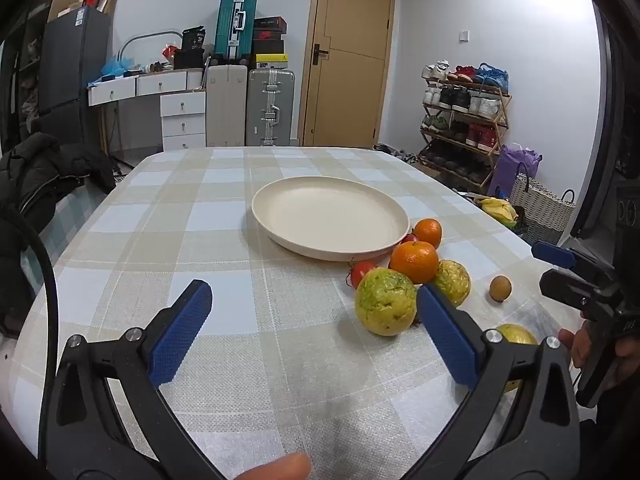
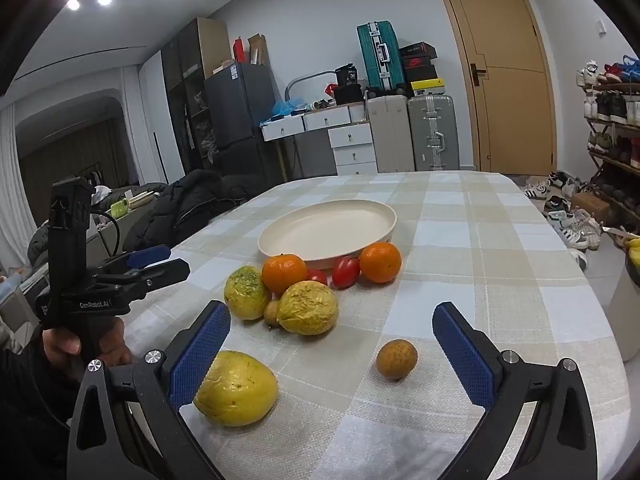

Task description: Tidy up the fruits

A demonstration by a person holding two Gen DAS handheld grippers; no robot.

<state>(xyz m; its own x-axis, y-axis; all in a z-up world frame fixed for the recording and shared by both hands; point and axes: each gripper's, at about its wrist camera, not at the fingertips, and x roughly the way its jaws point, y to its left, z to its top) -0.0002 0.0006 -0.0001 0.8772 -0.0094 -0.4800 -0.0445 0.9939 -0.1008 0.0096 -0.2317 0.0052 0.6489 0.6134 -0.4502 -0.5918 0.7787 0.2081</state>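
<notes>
A cream plate point(image 1: 280, 236) point(image 2: 328, 232) sits mid-table, nothing on it. Beside it cluster two oranges point(image 1: 414, 262) point(image 2: 284, 272), red tomatoes point(image 1: 362, 272) point(image 2: 346, 272) and yellow-green fruits point(image 1: 386, 302) point(image 2: 307, 308). Another yellow fruit point(image 2: 236, 388) lies close to my right gripper's left finger, and a small brown fruit point(image 2: 396, 359) point(image 1: 500, 288) rests between the fingers. My right gripper point(image 2: 331, 314) point(image 1: 548, 270) is open over them, holding nothing. My left gripper point(image 1: 314, 296) point(image 2: 179, 260) is open above bare cloth, left of the fruit pile.
The table point(image 1: 224, 216) wears a beige and blue checked cloth. A black jacket point(image 1: 44, 176) hangs off its left side. At the right stand a shoe rack point(image 1: 464, 120), a woven basket point(image 1: 536, 208) and a white cylinder point(image 2: 628, 312) near the table edge.
</notes>
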